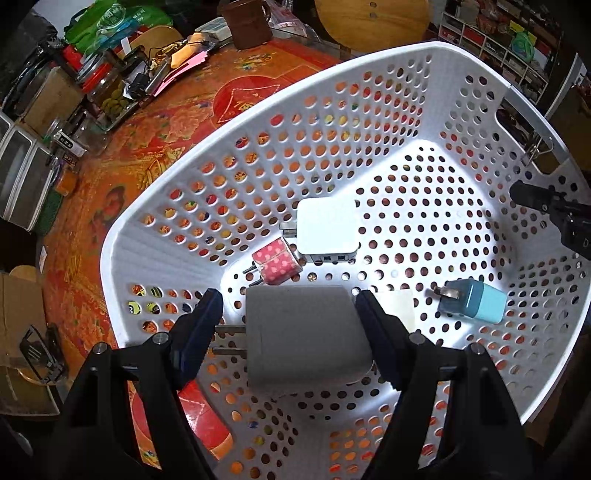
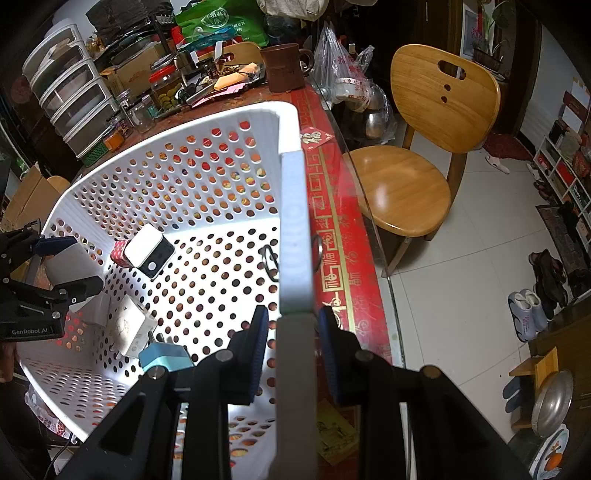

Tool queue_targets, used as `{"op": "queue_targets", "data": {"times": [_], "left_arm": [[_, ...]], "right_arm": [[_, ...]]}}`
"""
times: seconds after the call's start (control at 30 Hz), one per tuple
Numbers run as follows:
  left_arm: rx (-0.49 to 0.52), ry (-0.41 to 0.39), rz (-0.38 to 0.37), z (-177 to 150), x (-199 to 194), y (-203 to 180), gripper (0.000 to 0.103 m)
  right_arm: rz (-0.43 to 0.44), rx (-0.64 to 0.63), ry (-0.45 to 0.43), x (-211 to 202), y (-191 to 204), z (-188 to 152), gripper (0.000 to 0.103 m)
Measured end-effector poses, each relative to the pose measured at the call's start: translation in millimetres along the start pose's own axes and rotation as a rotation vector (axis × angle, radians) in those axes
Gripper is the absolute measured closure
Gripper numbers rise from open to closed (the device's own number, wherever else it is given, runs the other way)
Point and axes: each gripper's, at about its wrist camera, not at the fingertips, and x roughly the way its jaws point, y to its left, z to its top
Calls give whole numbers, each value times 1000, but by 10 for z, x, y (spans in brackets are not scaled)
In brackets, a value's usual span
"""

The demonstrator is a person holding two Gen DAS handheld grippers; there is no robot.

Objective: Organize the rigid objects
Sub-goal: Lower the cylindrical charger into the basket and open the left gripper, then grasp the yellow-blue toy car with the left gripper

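A white perforated basket (image 1: 388,62) stands on the red patterned table. My left gripper (image 1: 288,314) hangs inside it with a large white plug adapter (image 1: 306,332) between its fingers; a gap shows at the left finger, so the jaws look open. On the basket floor lie a white charger (image 1: 327,230), a pink polka-dot plug (image 1: 277,266) and a blue plug (image 1: 474,301). My right gripper (image 2: 293,328) is shut on the basket rim (image 2: 293,221). The left gripper also shows in the right wrist view (image 2: 66,266), with the blue plug (image 2: 166,358) and white charger (image 2: 147,249).
The table's far side holds a brown mug (image 1: 247,22), jars (image 1: 110,92), papers and a green bag (image 2: 221,22). White plastic drawers (image 2: 70,92) stand at the left. A wooden chair (image 2: 417,166) stands beyond the table's glass edge (image 2: 369,229). A binder clip (image 1: 537,146) hangs on the basket rim.
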Motion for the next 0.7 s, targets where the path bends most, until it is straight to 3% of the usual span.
{"op": "queue_targets", "data": {"times": [0.13,0.2,0.4,0.47,0.57,0.6,0.7], "left_arm": [[-19,-2,-45,5,-3,44,29],[-13,-30,-25,-9,-57,59,20],[-42,-148,-30,-144,-471,238,19],[-66,-224,-36,-256,-752,391,18],[-155,-336,1,-480,-1143,808,1],[-186,-358,32,-539,-1206,956,1],[-302,-336,56,-694,-1156,1431,1]], "right_arm": [[-1,1,0,0,0,1,77],[-1,2,-1,0,1,-1,77],[-13,0,2,10,2,-2,77],[-13,1,3,14,1,-3,77],[-15,0,5,14,-4,-1,77],[-17,0,5,15,-3,-1,77],[-12,3,3,11,-12,1,77]]}}
